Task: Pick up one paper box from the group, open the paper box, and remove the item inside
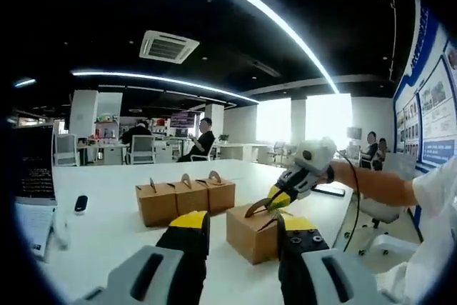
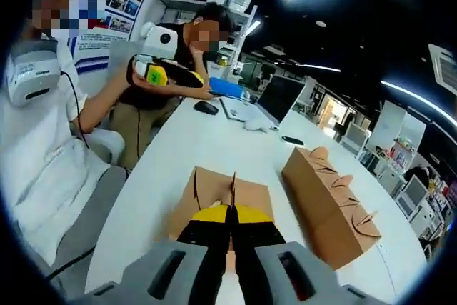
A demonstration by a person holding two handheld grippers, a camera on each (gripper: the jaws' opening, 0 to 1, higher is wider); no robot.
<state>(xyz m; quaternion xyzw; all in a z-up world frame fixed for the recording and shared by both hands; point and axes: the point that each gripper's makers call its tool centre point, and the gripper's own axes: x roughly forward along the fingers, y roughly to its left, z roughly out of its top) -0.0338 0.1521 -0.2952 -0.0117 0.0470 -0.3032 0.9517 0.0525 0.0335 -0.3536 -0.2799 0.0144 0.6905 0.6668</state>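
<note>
Left gripper view: the left hand-held gripper (image 1: 239, 230) stands with its jaws wide apart and grips nothing, the gap framing the near box (image 1: 251, 239) on the white tabletop (image 1: 107, 226). The right hand-held gripper (image 1: 273, 201) comes in from the right, its yellow-tipped jaws closed onto the curved handle tab (image 1: 255, 207) on top of that box. The box is still closed; its contents cannot be seen. Just beyond it, a row of three boxes (image 1: 186, 198) stands side by side, touching, all closed, each with a handle tab upright. Right gripper view: the jaws are pressed together on the thin upright tab (image 2: 233, 194) of the box (image 2: 214, 198), whose top flaps lie shut. The row (image 2: 330, 201) lies beside it on the right, apart. Farther along the tabletop are a mouse (image 2: 206, 107) and a laptop (image 2: 275, 99).
</note>
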